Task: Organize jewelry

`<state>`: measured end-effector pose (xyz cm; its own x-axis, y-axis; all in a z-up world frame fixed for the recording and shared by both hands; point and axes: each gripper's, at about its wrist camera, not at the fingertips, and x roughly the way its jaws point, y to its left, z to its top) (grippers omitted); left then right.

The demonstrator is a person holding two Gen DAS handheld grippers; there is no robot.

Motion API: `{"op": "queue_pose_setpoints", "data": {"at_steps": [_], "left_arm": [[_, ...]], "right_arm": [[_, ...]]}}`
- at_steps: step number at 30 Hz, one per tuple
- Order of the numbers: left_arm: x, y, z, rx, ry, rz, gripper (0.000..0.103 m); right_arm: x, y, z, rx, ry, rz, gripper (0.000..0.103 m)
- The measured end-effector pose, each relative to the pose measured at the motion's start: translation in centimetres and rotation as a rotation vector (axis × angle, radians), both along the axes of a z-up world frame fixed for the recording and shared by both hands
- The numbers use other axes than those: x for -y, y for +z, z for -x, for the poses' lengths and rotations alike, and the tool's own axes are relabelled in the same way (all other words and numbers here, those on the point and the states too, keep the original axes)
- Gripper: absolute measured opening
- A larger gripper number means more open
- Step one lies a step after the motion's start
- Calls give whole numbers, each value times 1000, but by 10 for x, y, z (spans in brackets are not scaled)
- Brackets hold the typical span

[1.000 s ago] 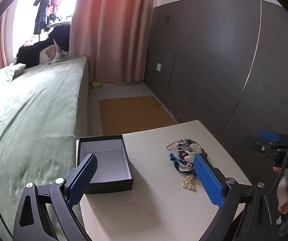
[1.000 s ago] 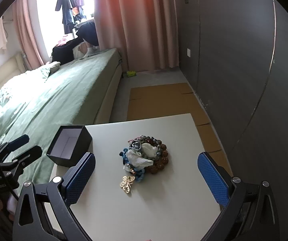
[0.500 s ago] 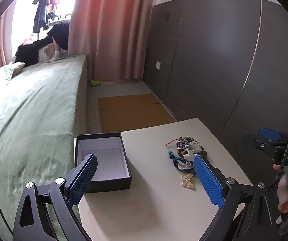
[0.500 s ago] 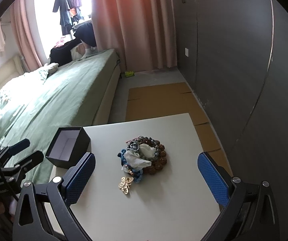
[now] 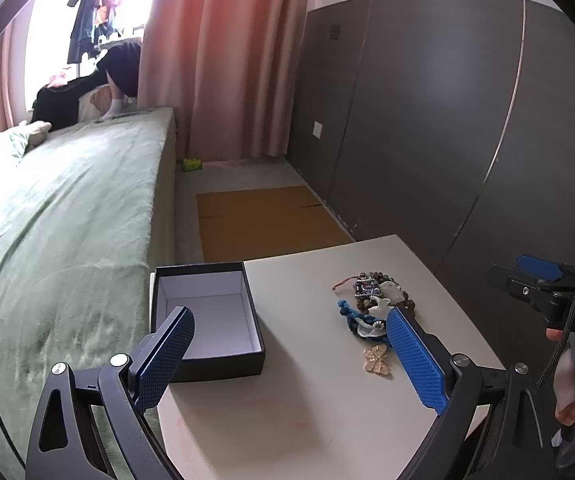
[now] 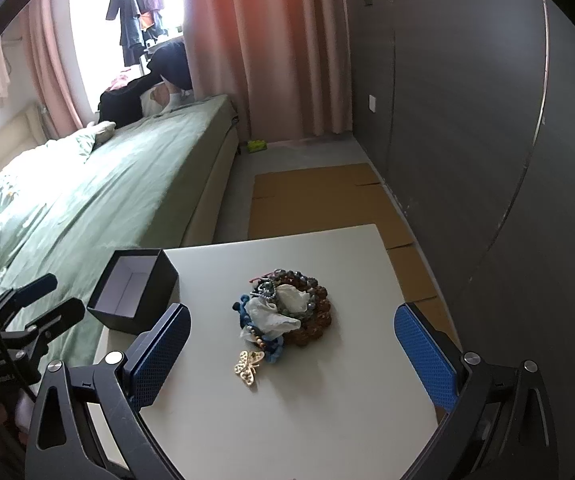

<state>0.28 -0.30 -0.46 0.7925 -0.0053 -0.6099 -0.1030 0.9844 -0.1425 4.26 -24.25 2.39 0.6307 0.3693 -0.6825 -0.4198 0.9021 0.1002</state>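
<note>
- Jewelry pile (image 6: 285, 310) lies heaped on the white table (image 6: 307, 408), toward its far half; beads, a blue cord and a pale cloth-like piece are tangled so tightly that single items are hard to separate.
- Beside the pile, on its near side and just touching or nearly so, lies a gold butterfly brooch (image 6: 249, 366).
- Left of the pile, at the table's left edge, stands an open black box (image 5: 207, 312) with a pale, bare inside; in the right wrist view its near corner is hidden behind a blue finger pad.
- Left gripper (image 5: 287, 364) hangs over the table's near part with jaws spread wide and nothing between them; its right pad covers the pile's near right edge in its own view.
- Right gripper (image 6: 293, 358) hovers on the near side of the pile, jaws likewise wide apart and empty, the pile and brooch framed between its pads.
- At the right margin of the left wrist view, a hand (image 5: 567, 376) grips the other tool's handle, mostly cut off by the lens rim.
- Beyond the box, a green bed (image 6: 119, 184) runs back to a window too bright to read.
</note>
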Motion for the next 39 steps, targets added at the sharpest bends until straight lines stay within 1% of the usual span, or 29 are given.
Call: {"op": "queue_pose_setpoints", "data": {"at_steps": [13, 18, 24, 31, 32, 35, 37, 39], "left_arm": [[-1, -1, 0, -2, 2, -3, 97], [1, -3, -2, -10, 0, 13, 97], [11, -4, -10, -20, -13, 20, 97], [25, -12, -21, -40, -42, 40, 97], [28, -14, -22, -45, -46, 40, 96], [35, -21, -27, -70, -64, 40, 92], [40, -25, -31, -85, -75, 58, 91], [46, -31, -37, -99, -81, 64, 87]], "right_arm": [[1, -1, -2, -4, -3, -9, 103], [2, -4, -5, -16, -7, -23, 103], [5, -5, -7, -17, -16, -40, 103], [20, -11, -15, -36, -62, -57, 103], [24, -12, -16, -37, -67, -69, 103], [34, -21, -24, -87, -100, -69, 102], [41, -23, -27, -103, -114, -89, 102], [45, -26, -28, -121, -126, -93, 102]]}}
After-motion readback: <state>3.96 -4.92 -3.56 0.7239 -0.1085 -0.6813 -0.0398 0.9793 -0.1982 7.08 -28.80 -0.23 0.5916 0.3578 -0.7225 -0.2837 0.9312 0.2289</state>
